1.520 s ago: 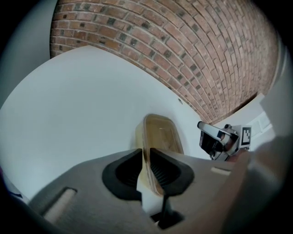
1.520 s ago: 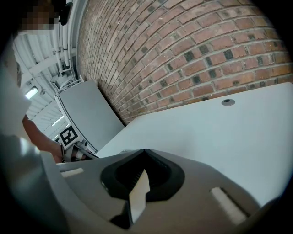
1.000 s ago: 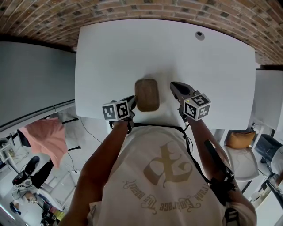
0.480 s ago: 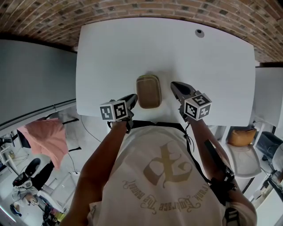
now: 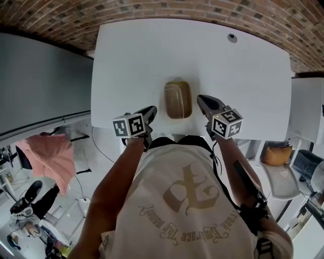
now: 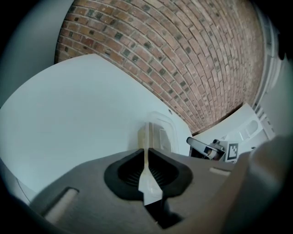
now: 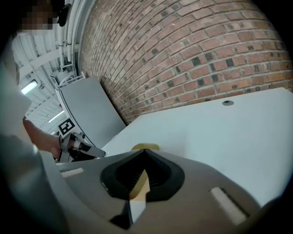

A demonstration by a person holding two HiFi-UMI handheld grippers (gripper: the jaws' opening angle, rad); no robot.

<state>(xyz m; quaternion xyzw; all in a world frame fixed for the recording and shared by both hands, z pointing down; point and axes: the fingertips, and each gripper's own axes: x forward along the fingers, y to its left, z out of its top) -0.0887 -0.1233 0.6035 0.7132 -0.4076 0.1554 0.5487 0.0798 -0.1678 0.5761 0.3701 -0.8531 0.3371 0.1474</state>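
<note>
A tan lidded container (image 5: 178, 99) sits on the white table (image 5: 152, 55), close to the near edge and about midway along it. It lies flat, with its long side running away from the person.

The left claw (image 5: 151, 111) hovers at the near edge, just beside the container's left side and apart from it. In the left gripper view its jaws are pressed together to a thin slit and pinch nothing; the container shows just past their tips. The right claw (image 5: 202, 100) is just beside the container's right side. Its jaws are likewise drawn together with nothing caught between them, and the container's yellowish top peeks over them in the right gripper view.

A small round cable hole (image 5: 232, 37) marks the table near its far right corner. A brick wall (image 5: 152, 7) runs behind the far edge. Off the table's left edge, a pink cloth (image 5: 48, 157) hangs lower down.
</note>
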